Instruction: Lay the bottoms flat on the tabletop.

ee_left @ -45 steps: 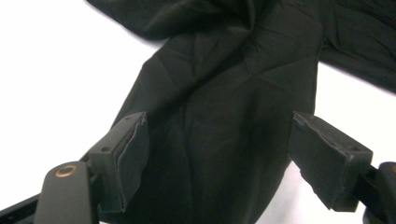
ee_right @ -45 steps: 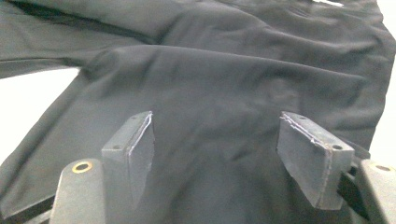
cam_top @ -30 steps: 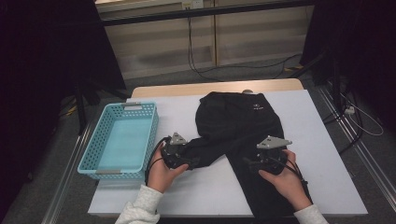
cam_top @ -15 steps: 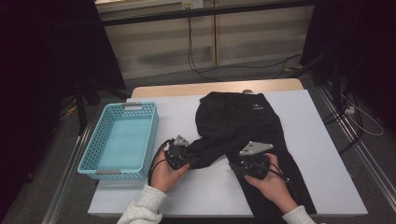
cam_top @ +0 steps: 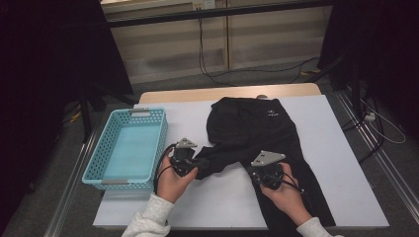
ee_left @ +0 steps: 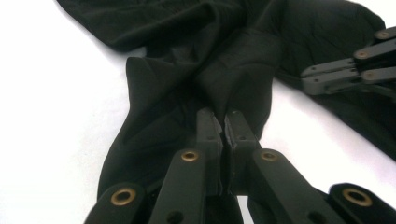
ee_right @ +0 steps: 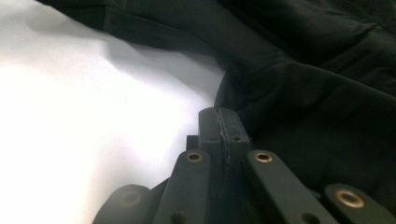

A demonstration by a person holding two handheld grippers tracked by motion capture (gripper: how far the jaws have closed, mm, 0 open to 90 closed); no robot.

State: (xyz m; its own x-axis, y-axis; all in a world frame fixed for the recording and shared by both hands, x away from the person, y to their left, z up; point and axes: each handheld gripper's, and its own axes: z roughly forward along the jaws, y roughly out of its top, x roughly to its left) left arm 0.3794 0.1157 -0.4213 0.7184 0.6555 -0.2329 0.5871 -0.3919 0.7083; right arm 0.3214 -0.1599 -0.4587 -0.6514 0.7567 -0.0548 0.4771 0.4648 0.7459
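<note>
Black trousers (cam_top: 269, 143) lie spread on the white table top, waist end toward the far edge, small pale logo near the waistband; one leg runs straight toward the near edge at the right; the other leg is bent leftward, its cuff end rumpled and creased (ee_left: 187, 98); fabric matte, with soft folds (ee_right: 317, 84).

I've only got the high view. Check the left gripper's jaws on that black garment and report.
Observer: The left gripper has just been closing; its jaws pinch a raised fold of the black garment.
Operator: Now report the right one.
Observer: The right gripper has just been closing too; its jaws meet at the garment's edge, beside the bare white table. I cannot tell whether cloth is caught between them.
</note>
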